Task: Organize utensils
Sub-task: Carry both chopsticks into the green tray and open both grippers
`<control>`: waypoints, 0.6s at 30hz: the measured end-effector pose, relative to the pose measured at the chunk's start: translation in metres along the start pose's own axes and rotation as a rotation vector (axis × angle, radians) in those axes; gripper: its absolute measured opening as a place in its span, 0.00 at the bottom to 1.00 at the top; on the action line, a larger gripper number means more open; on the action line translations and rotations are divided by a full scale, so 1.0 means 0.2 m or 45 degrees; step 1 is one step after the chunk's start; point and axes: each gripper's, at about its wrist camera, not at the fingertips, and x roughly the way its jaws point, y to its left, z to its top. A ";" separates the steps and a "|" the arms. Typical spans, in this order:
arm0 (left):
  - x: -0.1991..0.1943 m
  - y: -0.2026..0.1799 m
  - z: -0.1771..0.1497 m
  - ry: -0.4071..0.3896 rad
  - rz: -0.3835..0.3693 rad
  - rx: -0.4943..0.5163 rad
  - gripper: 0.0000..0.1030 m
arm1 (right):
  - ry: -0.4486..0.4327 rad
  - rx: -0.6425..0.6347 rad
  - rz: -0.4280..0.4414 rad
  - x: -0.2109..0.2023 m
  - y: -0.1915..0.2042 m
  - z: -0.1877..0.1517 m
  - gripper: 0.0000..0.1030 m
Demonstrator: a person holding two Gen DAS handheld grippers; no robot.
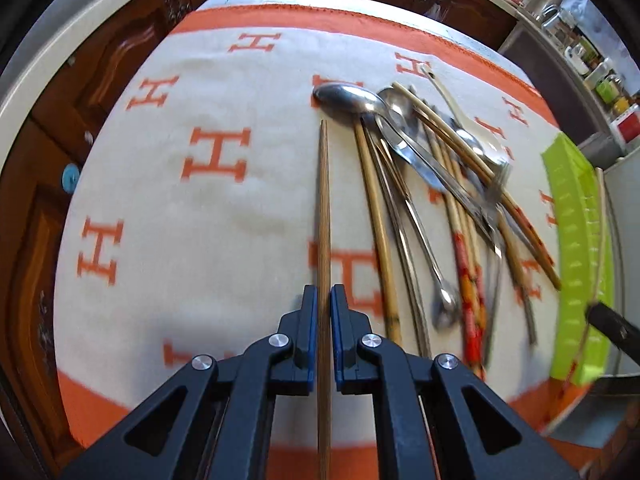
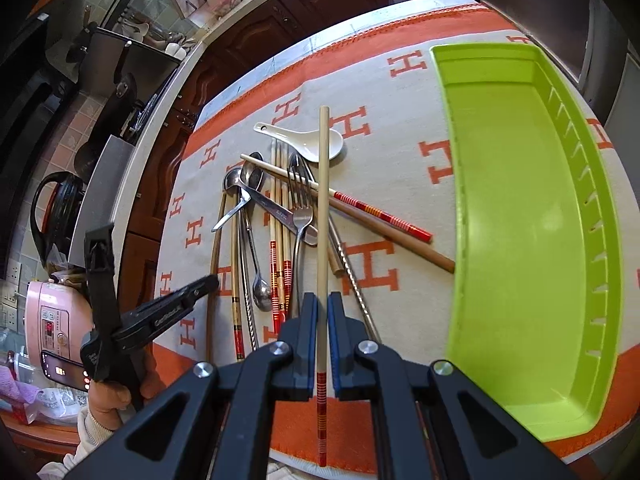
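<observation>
Left tongs (image 1: 324,304) gripping brown wooden chopstick (image 1: 323,200); right tongs (image 2: 322,312) gripping red-banded chopstick (image 2: 322,208). Utensil pile (image 2: 276,216) lying left of green tray (image 2: 520,220).

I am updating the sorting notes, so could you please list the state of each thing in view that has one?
left gripper: shut on a plain brown chopstick.
right gripper: shut on a cream chopstick with red bands.
green tray: empty.
utensil pile: loose, crossed on the cloth.
white ceramic spoon: bowl up, at pile's far end.
</observation>
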 end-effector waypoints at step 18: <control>-0.50 -1.02 0.13 -0.183 -0.394 0.410 0.04 | -0.213 0.054 -0.282 -0.41 -0.35 0.27 0.05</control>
